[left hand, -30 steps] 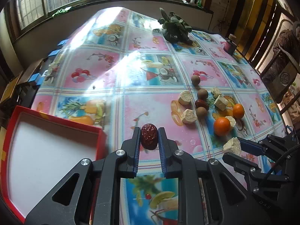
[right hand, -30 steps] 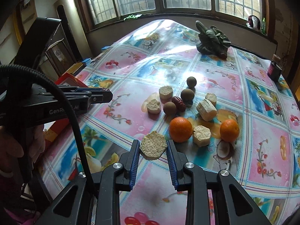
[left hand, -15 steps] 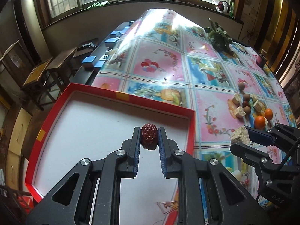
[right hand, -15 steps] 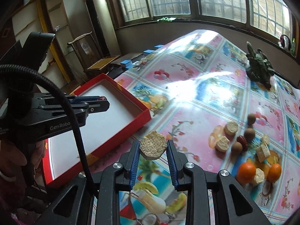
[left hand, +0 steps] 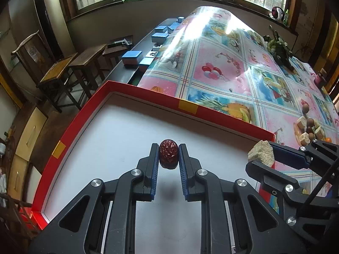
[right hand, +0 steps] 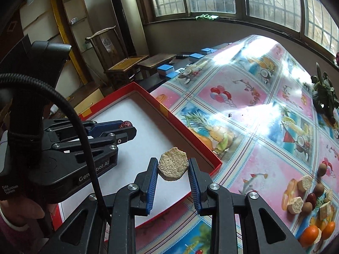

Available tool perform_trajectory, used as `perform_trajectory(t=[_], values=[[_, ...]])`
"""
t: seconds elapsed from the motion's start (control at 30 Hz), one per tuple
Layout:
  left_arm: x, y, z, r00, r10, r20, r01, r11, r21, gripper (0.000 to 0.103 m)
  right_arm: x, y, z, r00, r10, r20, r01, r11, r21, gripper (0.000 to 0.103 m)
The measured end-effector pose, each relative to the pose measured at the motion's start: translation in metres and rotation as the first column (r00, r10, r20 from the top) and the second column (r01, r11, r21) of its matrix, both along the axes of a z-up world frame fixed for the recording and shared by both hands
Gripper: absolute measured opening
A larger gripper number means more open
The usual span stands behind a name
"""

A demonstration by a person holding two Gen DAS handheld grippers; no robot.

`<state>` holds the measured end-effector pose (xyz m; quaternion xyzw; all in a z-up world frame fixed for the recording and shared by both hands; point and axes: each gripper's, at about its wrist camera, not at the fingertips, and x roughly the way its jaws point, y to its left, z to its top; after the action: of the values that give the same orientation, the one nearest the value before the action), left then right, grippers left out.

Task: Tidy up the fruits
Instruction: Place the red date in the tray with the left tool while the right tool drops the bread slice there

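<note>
Left gripper [left hand: 168,156] clamped on a dark red wrinkled date [left hand: 168,153], held above the white floor of the red-rimmed tray [left hand: 224,117], shadow under it, so not touching the tray. Seen from the right wrist, the left gripper [right hand: 127,127] sits over the tray's [right hand: 182,127] inner area with the date [right hand: 126,124] peeking at its tips. Right gripper [right hand: 173,167] pinched on a pale, rough-cut sugarcane chunk [right hand: 173,166], cut face toward the camera, held over the tray's near-right part, just inside the rim. In the left view the same chunk [left hand: 261,153] shows at the right gripper's [left hand: 262,155] tip, right by the tray's right corner. Tray sits at the edge of a table under a glossy fruit-print tablecloth [right hand: 243,110]. Remaining fruit pile [right hand: 311,199] well apart from the tray on the cloth: more cane chunks, brown round fruits, another date, two oranges [right hand: 309,235]. Dark leafy plant [right hand: 324,94] further back near the windows. Blue boxes [left hand: 132,56] on a dark surface beyond the tray.
</note>
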<state>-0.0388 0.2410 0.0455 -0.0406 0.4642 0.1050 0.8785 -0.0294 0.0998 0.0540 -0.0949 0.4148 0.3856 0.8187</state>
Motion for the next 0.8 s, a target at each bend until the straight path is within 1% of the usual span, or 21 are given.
perform_trajectory(t=[0.17, 0.4, 0.43, 0.5, 0.57, 0.63, 0.67, 0.8], values=[[0.002, 0.005, -0.007, 1.0, 0.025, -0.006, -0.025, 0.999, 0.033, 0.017, 0.008, 0.018, -0.013, 1.0, 0.011, -0.015, -0.011, 0.999, -0.042, 0.028], [0.003, 0.012, -0.014, 0.998, 0.055, -0.018, -0.055, 0.998, 0.018, 0.018, 0.012, 0.032, -0.031, 0.999, 0.031, -0.025, -0.033, 0.996, -0.088, 0.029], [0.003, 0.011, -0.014, 0.998, 0.06, -0.018, -0.06, 0.998, 0.02, 0.018, 0.011, 0.033, -0.031, 0.999, 0.034, -0.024, -0.036, 0.995, -0.091, 0.03], [0.002, 0.012, -0.013, 0.998, 0.069, -0.012, -0.068, 0.997, 0.028, 0.018, 0.01, 0.033, -0.03, 0.999, 0.041, -0.031, -0.043, 0.996, -0.079, 0.047], [0.001, 0.013, -0.012, 0.998, 0.069, -0.008, -0.068, 0.998, 0.016, 0.029, 0.008, 0.031, -0.026, 0.998, 0.041, -0.037, -0.043, 0.997, -0.056, 0.047], [-0.001, 0.014, -0.009, 0.998, 0.069, 0.002, -0.069, 0.998, -0.002, 0.064, 0.006, 0.028, -0.02, 0.999, 0.036, -0.025, -0.037, 0.998, -0.042, 0.047], [-0.004, 0.014, -0.006, 0.997, 0.071, 0.017, -0.071, 0.997, -0.005, 0.067, 0.005, 0.026, -0.017, 0.999, 0.035, -0.022, -0.036, 0.999, -0.037, 0.047], [-0.01, 0.007, 0.007, 0.996, 0.071, 0.05, -0.072, 0.997, 0.026, 0.067, 0.0, 0.012, -0.005, 1.0, 0.02, -0.007, -0.02, 1.0, -0.012, 0.047]])
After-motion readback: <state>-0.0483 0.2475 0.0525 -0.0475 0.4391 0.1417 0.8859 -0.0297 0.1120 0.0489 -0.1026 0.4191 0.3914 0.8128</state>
